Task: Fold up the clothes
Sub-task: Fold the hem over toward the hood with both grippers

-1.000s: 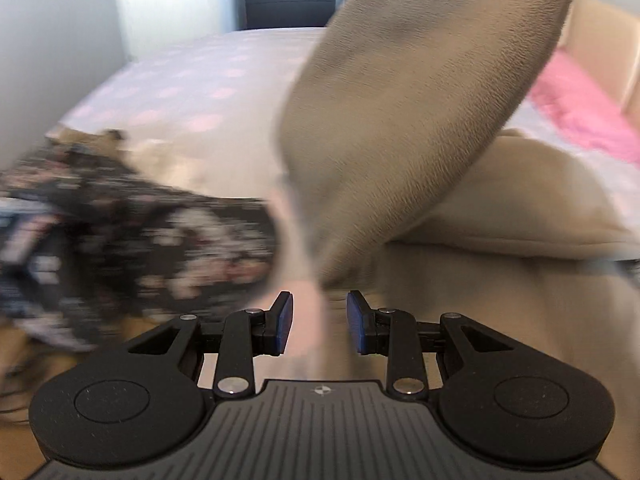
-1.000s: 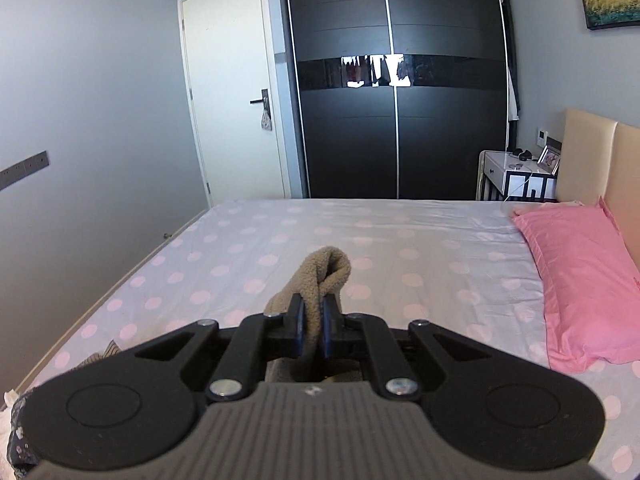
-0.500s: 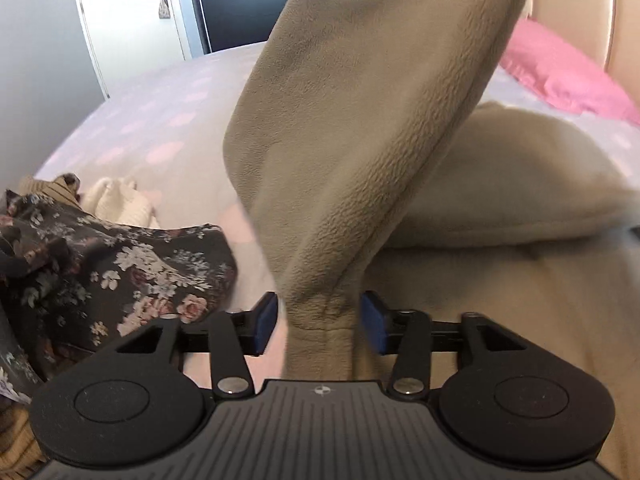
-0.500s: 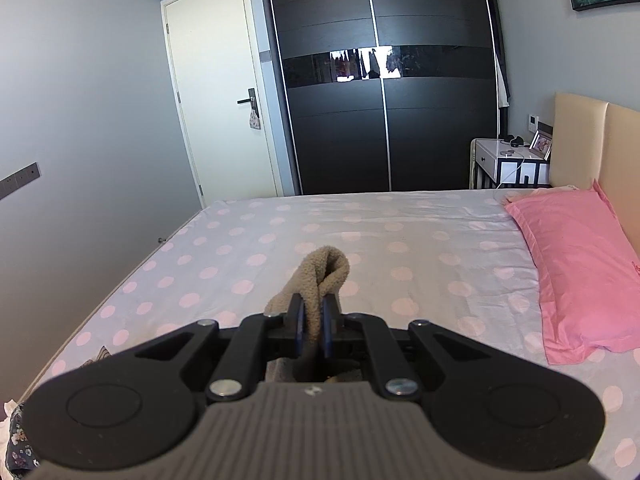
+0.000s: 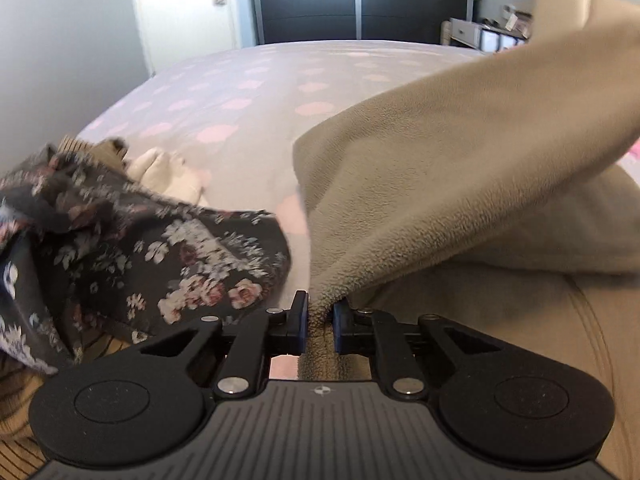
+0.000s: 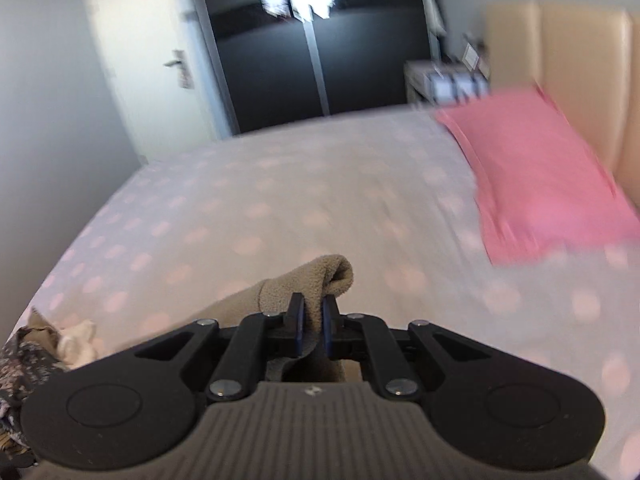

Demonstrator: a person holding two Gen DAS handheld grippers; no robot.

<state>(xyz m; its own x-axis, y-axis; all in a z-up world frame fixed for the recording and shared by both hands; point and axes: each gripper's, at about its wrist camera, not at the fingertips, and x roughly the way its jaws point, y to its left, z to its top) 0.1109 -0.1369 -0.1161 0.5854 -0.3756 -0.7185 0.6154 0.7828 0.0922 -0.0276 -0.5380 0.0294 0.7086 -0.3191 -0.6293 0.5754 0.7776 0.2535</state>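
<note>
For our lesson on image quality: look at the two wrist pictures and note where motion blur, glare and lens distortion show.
Left wrist view: the floral garment is smeared at its far edge, while the left gripper stays sharp; the bed bulges from the fisheye lens. Right wrist view: the pink pillow and wardrobe are streaked by motion, a white glare patch sits on the wardrobe's glossy band, and the right gripper is crisp.

bed (image 6: 280,200) middle: open | left: floral garment (image 5: 132,252) pile | right: pink pillow (image 6: 540,176) by headboard (image 6: 580,72)
</note>
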